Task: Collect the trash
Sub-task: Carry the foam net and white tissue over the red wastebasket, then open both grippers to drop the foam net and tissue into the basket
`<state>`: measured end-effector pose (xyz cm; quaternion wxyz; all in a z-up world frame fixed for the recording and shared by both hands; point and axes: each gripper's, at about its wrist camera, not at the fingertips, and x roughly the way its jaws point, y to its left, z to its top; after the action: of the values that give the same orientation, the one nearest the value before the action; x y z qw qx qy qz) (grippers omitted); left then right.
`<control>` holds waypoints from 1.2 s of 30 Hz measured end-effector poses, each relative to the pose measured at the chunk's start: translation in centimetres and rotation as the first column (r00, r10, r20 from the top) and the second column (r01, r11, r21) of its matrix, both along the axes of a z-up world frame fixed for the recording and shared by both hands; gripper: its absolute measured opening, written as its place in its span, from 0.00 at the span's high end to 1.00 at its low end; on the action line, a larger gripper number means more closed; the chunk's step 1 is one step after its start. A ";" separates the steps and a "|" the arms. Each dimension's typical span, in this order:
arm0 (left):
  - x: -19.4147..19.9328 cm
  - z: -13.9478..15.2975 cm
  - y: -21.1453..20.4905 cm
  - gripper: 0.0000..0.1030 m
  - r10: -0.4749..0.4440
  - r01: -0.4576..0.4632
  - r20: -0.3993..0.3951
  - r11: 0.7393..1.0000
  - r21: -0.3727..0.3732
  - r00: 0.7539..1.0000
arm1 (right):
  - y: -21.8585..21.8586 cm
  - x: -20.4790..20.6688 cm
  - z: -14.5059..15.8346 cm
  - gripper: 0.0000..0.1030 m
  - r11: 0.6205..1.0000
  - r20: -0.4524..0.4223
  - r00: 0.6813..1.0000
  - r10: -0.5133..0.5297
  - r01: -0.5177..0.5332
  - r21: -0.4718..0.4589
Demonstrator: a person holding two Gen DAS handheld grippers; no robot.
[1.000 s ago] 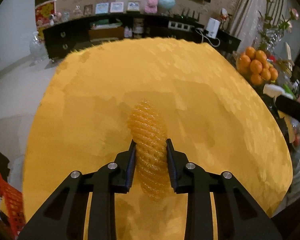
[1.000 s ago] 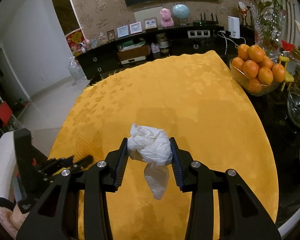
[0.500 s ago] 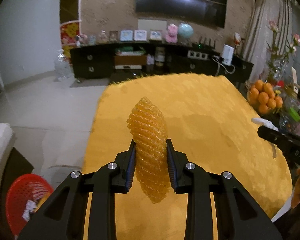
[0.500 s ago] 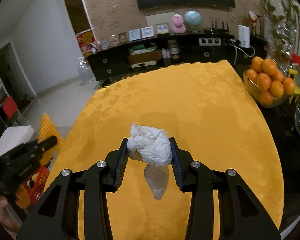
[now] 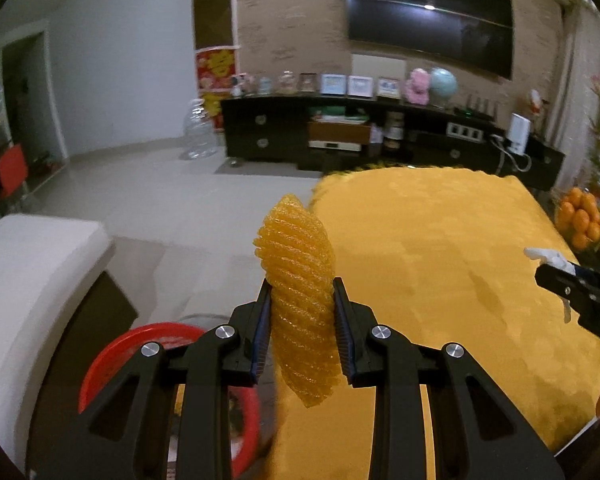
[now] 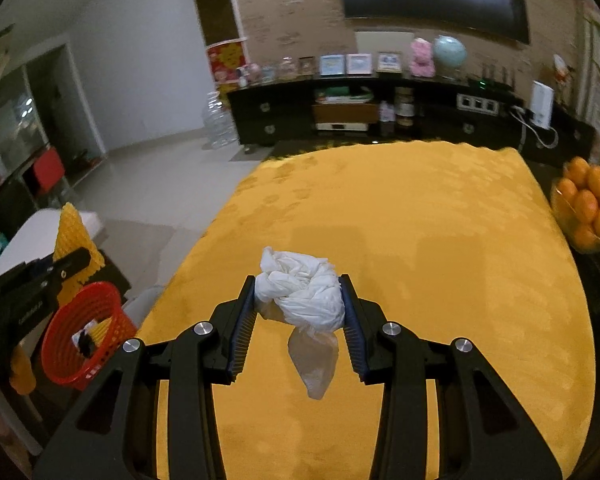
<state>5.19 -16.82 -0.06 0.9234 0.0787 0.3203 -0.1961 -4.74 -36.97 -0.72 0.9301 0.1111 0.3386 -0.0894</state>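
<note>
My left gripper (image 5: pixel 301 286) is shut on an orange foam fruit net (image 5: pixel 298 264), held upright past the left edge of the yellow tablecloth (image 5: pixel 440 248). A red mesh trash basket (image 5: pixel 112 356) stands on the floor below it, partly hidden by the fingers. My right gripper (image 6: pixel 299 280) is shut on a crumpled white tissue (image 6: pixel 300 292) with a tail hanging down, above the tablecloth (image 6: pixel 420 232). The right wrist view shows the left gripper (image 6: pixel 76 260) with the net (image 6: pixel 70 232) over the basket (image 6: pixel 76 336), which holds some scraps.
A white cushioned seat (image 5: pixel 24 280) stands left of the basket. A bowl of oranges (image 6: pixel 588 204) sits at the table's right edge. Behind the table runs a dark TV cabinet (image 5: pixel 340 132) with frames and ornaments, and a tiled floor (image 5: pixel 148 192) opens to the left.
Both grippers have swung left and the left one has risen off the table, bringing the red basket into view beneath it. Each keeps its hold on its piece of trash.
</note>
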 end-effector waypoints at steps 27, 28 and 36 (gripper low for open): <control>0.9 -0.7 15.8 0.74 0.284 -0.284 -0.029 0.959 -0.002 0.958 | 16.1 7.4 0.2 0.62 0.917 -0.026 0.917 0.397 -0.396 0.044; 1.1 -0.7 15.9 0.74 0.288 -0.288 -0.033 0.958 -0.003 0.957 | 16.6 7.9 0.4 0.62 0.912 -0.026 0.912 0.410 -0.408 0.044; 1.7 -1.4 16.2 0.74 0.300 -0.300 -0.047 0.954 0.008 0.953 | 19.3 11.2 0.6 0.62 0.866 0.001 0.869 0.495 -0.493 0.090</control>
<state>6.93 -0.58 -1.48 0.9346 0.0250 0.3505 -0.0555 6.44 -17.71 -0.11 0.9125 0.0602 0.3694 0.1649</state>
